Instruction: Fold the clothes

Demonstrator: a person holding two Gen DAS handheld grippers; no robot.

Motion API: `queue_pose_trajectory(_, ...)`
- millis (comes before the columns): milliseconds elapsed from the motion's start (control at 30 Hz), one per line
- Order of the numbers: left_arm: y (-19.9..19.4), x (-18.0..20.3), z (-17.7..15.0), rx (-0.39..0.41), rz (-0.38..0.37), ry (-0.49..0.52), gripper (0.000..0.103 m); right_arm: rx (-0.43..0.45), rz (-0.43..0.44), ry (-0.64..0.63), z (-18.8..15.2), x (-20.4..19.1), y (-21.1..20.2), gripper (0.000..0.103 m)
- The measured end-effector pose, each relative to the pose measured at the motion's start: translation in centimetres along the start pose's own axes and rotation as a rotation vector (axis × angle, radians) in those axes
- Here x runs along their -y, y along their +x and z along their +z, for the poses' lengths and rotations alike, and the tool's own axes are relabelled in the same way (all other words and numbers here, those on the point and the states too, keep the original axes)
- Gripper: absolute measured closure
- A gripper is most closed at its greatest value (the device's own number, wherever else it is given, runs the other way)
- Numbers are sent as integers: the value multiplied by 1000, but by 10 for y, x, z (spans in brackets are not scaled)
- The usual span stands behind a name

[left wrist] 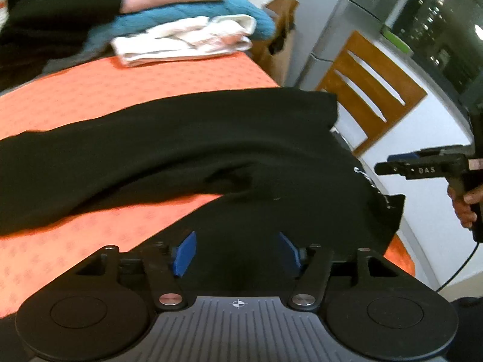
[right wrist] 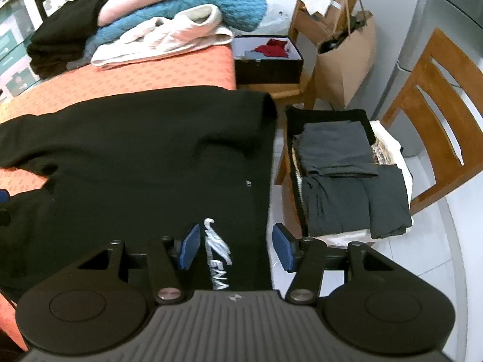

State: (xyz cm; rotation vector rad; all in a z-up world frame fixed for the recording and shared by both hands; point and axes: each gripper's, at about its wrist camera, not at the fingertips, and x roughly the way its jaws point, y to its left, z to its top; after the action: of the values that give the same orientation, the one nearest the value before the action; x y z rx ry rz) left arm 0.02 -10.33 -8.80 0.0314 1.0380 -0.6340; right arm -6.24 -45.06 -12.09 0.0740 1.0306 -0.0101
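Note:
A black garment [left wrist: 187,138] lies spread across the orange tablecloth [left wrist: 126,81], with its right side hanging over the table's edge. My left gripper [left wrist: 237,253] hovers low over its near part, jaws open, blue pads apart and not pressing the cloth. In the right wrist view the same garment [right wrist: 145,150] shows white lettering [right wrist: 217,253] near its right edge. My right gripper [right wrist: 236,251] stands open astride that edge, the lettering between its pads. A person's hand [left wrist: 465,208] holds that gripper at the right of the left wrist view.
A pile of clothes, teal knit [right wrist: 223,3], pink and cream, sits at the table's far end beside folded dark clothes [right wrist: 57,39]. To the right stand a basket of folded grey clothes [right wrist: 341,163], a wooden chair [right wrist: 443,114], a paper bag [right wrist: 344,60] and a dark box [right wrist: 268,57].

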Motion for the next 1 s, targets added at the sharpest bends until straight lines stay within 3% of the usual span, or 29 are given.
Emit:
queue_pose_trajectory(267, 20, 22, 18, -32, -19, 48, 36, -22, 24, 29, 2, 14, 15, 43)
queue_pose_trajectory(500, 37, 31, 27, -72, -27, 83, 35, -24, 76, -7, 21, 3, 32, 43)
queue_pose_trajectory(767, 55, 32, 40, -102, -30, 76, 35, -50, 178, -93, 30, -28, 50, 43)
queue_pose_trajectory(1000, 62, 22, 53, -102, -16, 33, 31, -42, 189, -94, 28, -29, 54, 42)
